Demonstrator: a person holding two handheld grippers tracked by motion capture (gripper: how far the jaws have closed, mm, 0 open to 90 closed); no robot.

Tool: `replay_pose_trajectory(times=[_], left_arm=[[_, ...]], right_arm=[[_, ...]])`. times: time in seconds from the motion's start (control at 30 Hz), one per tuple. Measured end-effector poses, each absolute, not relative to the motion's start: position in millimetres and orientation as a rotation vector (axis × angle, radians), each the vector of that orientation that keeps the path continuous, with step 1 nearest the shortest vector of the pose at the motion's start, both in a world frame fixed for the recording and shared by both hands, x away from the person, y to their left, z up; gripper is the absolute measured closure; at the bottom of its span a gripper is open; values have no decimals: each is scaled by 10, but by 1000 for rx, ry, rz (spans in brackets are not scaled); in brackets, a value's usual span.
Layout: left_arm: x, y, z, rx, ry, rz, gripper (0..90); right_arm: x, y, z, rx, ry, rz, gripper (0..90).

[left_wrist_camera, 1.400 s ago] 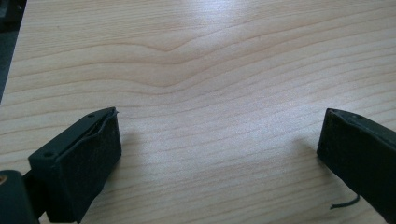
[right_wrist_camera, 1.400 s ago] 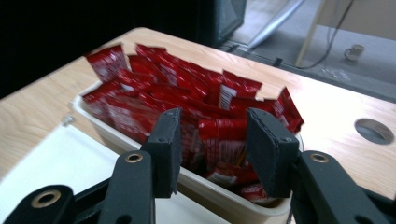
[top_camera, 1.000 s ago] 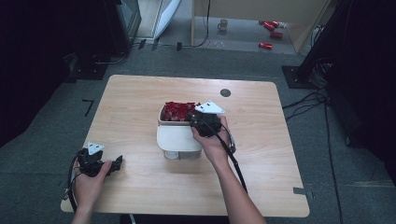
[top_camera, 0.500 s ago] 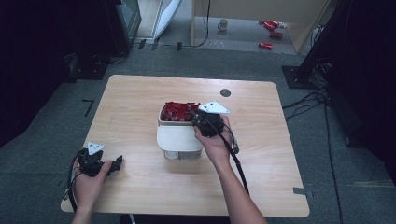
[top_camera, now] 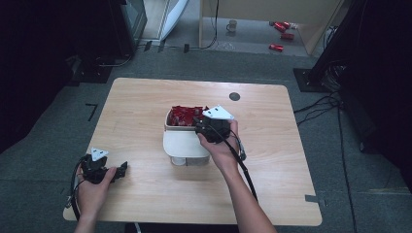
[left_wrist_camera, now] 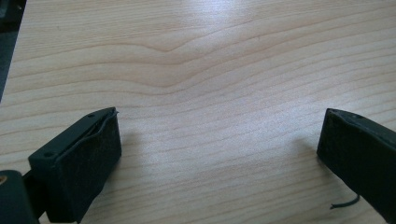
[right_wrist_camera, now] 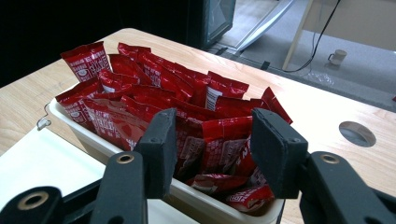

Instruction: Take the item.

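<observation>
**Right claw parked over the packet tub**

Loads of bare bench point(top_camera: 145, 102) all round; the left claw point(top_camera: 121, 170) rests near the front-left edge, jaws wide apart, holding nothing. The right claw point(right_wrist_camera: 210, 149), part open and empty, hovers above the cream tub point(top_camera: 189, 145) of red packets point(right_wrist_camera: 154, 88) mid-bench. Compared with a second ago, it's barely nudged rightward.

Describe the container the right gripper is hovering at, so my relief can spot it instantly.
On the wooden table, near the middle, sits a cream bin just ahead of the right gripper. A flat white lid lies beside it; the bin alone is crammed with upright red packets.
</observation>
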State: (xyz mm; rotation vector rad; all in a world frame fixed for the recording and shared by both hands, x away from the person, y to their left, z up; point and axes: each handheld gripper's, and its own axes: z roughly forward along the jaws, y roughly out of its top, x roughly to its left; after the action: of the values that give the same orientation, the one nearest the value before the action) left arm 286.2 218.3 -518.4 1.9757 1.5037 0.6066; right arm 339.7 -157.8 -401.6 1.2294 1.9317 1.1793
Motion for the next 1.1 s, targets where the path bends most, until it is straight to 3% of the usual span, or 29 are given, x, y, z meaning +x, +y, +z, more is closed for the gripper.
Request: replay_pose_trajectory(times=[0.47, 1.1], left_arm=[[2862, 2182, -5185, 1974, 1504, 607, 0], [2862, 2181, -5185, 1973, 1504, 607, 1]], right_arm=[[3470, -1624, -3951, 1134, 1926, 1262, 471], [3340, -1671, -4001, 1074, 2004, 1231, 529]])
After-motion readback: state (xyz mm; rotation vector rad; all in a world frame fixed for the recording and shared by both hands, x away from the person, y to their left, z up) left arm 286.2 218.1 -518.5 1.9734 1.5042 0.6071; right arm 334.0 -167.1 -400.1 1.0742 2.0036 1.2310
